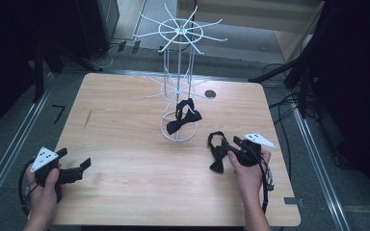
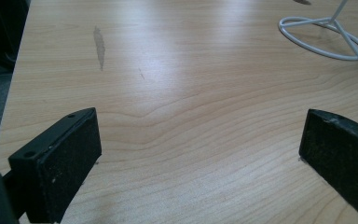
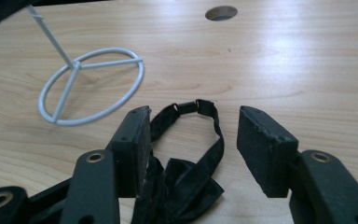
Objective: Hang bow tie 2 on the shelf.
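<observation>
A black bow tie (image 1: 218, 153) with its strap looped lies on the wooden table (image 1: 125, 120) at the front right. My right gripper (image 1: 229, 147) is low over it, and in the right gripper view the bow tie (image 3: 186, 177) lies between the jaws of that gripper (image 3: 193, 112), which stand apart; the left pad (image 3: 137, 149) touches the fabric without pinching it. A second black bow tie (image 1: 183, 115) hangs on the lower part of the white wire rack (image 1: 179, 33). At the front left my left gripper (image 1: 74, 158) rests open above bare wood (image 2: 200, 116).
The rack's round wire base (image 3: 93, 86) stands mid-table just beyond the right gripper and also appears far off in the left gripper view (image 2: 324, 39). A cable hole (image 1: 210, 94) is behind the rack. Dark stands and cables surround the table.
</observation>
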A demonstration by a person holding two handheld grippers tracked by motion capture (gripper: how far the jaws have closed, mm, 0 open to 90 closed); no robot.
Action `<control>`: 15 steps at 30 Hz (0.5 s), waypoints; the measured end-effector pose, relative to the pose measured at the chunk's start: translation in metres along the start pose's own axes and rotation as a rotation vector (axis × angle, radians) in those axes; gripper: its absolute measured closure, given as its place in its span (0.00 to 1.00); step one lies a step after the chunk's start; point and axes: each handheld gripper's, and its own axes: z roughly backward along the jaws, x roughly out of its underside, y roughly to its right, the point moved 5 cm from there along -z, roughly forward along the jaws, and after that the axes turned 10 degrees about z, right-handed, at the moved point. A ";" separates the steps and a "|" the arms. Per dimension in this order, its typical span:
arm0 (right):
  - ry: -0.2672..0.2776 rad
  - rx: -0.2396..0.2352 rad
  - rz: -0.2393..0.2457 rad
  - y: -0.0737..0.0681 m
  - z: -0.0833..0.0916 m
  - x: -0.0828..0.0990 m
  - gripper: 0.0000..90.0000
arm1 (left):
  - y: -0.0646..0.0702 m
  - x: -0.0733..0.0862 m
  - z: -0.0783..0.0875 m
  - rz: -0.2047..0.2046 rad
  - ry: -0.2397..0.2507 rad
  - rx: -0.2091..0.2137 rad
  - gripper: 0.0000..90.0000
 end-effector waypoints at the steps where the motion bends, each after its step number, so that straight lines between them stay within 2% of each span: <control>1: -0.009 0.001 -0.003 0.001 -0.001 0.002 0.52 | 0.000 0.000 0.000 0.001 -0.001 0.000 0.00; 6: -0.038 -0.004 -0.005 0.004 -0.005 0.010 0.55 | 0.000 0.000 0.000 0.000 -0.006 0.003 0.00; 10: -0.064 0.003 -0.032 0.006 -0.008 0.015 0.56 | 0.000 0.000 0.000 0.001 -0.001 0.005 0.00; 15: -0.106 0.007 -0.040 0.007 -0.014 0.022 0.57 | 0.000 0.000 -0.001 0.005 -0.006 0.009 0.00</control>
